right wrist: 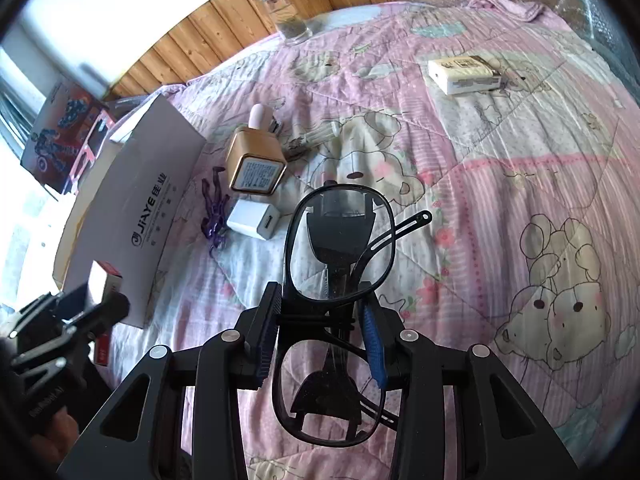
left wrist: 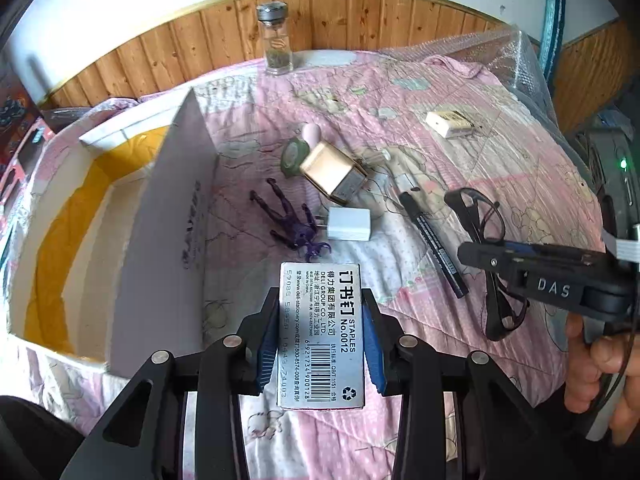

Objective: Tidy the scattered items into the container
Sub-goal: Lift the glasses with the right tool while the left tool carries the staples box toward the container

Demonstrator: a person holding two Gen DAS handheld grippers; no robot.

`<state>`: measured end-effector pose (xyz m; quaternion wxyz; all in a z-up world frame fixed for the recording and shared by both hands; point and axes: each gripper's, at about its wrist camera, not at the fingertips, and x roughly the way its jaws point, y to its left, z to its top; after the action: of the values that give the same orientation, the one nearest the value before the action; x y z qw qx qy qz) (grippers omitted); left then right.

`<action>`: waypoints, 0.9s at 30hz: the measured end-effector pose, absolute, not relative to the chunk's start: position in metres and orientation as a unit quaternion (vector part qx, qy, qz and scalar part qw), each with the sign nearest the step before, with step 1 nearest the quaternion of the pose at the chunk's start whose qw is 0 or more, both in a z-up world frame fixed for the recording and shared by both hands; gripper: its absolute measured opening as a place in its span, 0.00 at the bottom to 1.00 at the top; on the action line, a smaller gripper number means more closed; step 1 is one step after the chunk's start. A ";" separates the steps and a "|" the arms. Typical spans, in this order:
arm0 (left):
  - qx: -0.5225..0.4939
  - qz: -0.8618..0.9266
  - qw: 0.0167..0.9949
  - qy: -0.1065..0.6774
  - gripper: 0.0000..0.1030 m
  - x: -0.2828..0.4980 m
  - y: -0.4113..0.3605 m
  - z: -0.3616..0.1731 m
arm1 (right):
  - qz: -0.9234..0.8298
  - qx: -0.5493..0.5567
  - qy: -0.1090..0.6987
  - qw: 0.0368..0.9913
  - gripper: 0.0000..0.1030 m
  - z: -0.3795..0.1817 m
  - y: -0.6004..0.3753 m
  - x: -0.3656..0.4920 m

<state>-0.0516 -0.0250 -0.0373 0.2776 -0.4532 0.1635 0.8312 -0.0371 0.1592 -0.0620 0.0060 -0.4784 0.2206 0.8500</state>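
Staple box (left wrist: 321, 336) clamped in left gripper (left wrist: 320, 340), glasses (right wrist: 338, 312) pinched in right gripper (right wrist: 324, 340); both lifted, ready for cardboard box (left wrist: 160, 208).

Between my left tongs (left wrist: 320, 344) sits a staple box (left wrist: 322, 336) of smooth, slightly glossy printed card. My right tongs (right wrist: 324, 336), matt black plastic with ribbed blue pads (right wrist: 372, 340), pinch glossy black plastic glasses (right wrist: 336, 280). Beneath both lies a quilted cotton bedspread (right wrist: 500, 200); ahead, varnished wood panelling (left wrist: 360, 20).

Box (left wrist: 160, 216) sits open on the left of the bed (left wrist: 440, 92), charger (left wrist: 349, 224) and figurine (left wrist: 292, 220) just right of it, jar (left wrist: 277, 40) at the far edge.
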 end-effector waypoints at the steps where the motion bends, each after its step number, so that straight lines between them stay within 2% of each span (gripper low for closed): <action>1: -0.450 0.834 0.274 0.163 0.37 -0.051 -0.027 -0.035 | 0.851 -0.477 0.219 0.005 0.39 -0.060 0.158 -0.036; 14: -0.406 0.871 0.242 0.135 0.37 -0.049 -0.074 0.008 | 0.870 -0.461 0.175 -0.016 0.39 -0.037 0.117 -0.033; 27: -0.393 0.880 0.249 0.095 0.37 -0.054 -0.117 0.035 | 0.883 -0.449 0.131 -0.026 0.39 -0.009 0.062 -0.032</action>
<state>-0.0539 -0.1171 0.0355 0.2486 -0.3932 0.0952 0.8800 -0.0322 0.0621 -0.0092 -0.0264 -0.4495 0.1309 0.8833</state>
